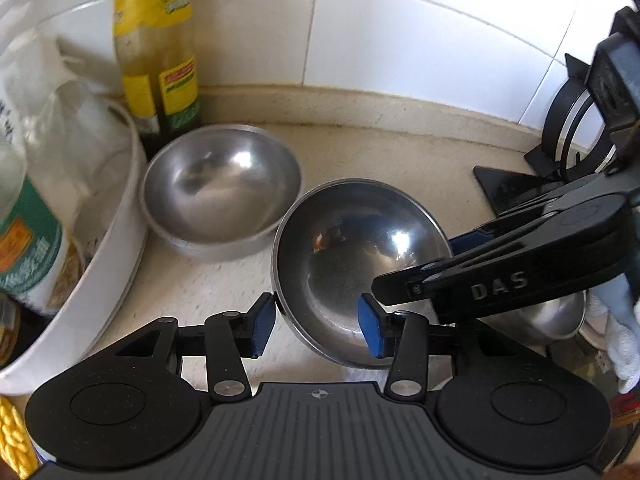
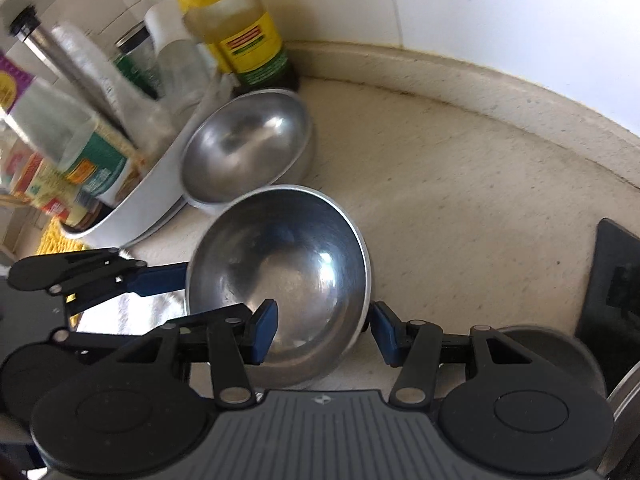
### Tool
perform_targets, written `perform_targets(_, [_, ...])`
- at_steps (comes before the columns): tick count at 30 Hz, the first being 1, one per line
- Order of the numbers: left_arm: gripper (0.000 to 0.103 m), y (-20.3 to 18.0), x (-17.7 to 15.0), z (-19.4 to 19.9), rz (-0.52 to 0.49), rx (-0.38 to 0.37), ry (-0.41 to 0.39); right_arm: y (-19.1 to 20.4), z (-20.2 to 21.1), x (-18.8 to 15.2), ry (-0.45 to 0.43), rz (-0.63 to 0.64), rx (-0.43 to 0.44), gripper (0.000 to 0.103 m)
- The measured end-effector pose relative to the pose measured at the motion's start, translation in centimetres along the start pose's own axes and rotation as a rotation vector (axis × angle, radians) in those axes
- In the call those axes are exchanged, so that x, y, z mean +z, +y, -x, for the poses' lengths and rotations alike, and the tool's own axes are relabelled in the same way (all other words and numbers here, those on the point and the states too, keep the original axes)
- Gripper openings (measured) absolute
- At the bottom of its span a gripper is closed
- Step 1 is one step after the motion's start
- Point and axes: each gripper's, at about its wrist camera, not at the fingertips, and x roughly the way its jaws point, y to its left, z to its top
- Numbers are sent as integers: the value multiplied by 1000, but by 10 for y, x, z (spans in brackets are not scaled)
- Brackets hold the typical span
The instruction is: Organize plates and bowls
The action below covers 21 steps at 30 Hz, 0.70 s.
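Steel bowl, nearer one (image 1: 360, 264), sits tilted on the speckled beige counter (image 1: 400, 160), its rim raised toward the left gripper's side and just beside a second steel bowl (image 1: 222, 188) that stands upright farther back near the wall. Left gripper (image 1: 318, 326): jaws spread wide and straddling the near rim of the tilted bowl, one blue pad (image 1: 262, 328) outside the wall and touching or nearly touching the rim, the other pad inside the bowl, apart from the metal; no pinch. Right gripper (image 2: 326, 332): likewise spread wide across the opposite rim, one pad (image 2: 264, 332) inside the bowl, the other outside by the rim edge; whether either pad bears on the steel I cannot tell. In the left wrist view the right gripper (image 1: 460, 264) enters from the right, its finger reaching over the bowl; in the right wrist view the left gripper (image 2: 160, 280) enters from the left, blue finger against the bowl's outer wall. Second bowl (image 2: 244, 148) appears stacked on another, a second rim showing beneath it. Behind it stands a yellow-labelled bottle (image 1: 158, 52) against the white tiled wall (image 1: 420, 28). A white tub (image 1: 108, 240) holding packets and jars lies left of the bowls, touching the far one. A black stand (image 1: 560, 148) is at far right.
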Motion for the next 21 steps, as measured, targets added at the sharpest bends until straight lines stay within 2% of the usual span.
perform_targets(4, [50, 10, -9, 2, 19, -26, 21, 2, 7, -5, 35, -4, 42, 58])
perform_targets(8, [48, 23, -12, 14, 63, -57, 4, 3, 21, -5, 16, 11, 36, 58])
perform_targets(12, [48, 36, -4, 24, 111, -23, -48, 0, 31, 9, -39, 0, 27, 59])
perform_targets(17, [50, 47, 9, 25, 158, 18, -72, 1, 29, 32, -84, 12, 14, 59])
perform_targets(21, [52, 47, 16, 22, 185, 6, -82, 0, 17, 49, -101, 5, 2, 59])
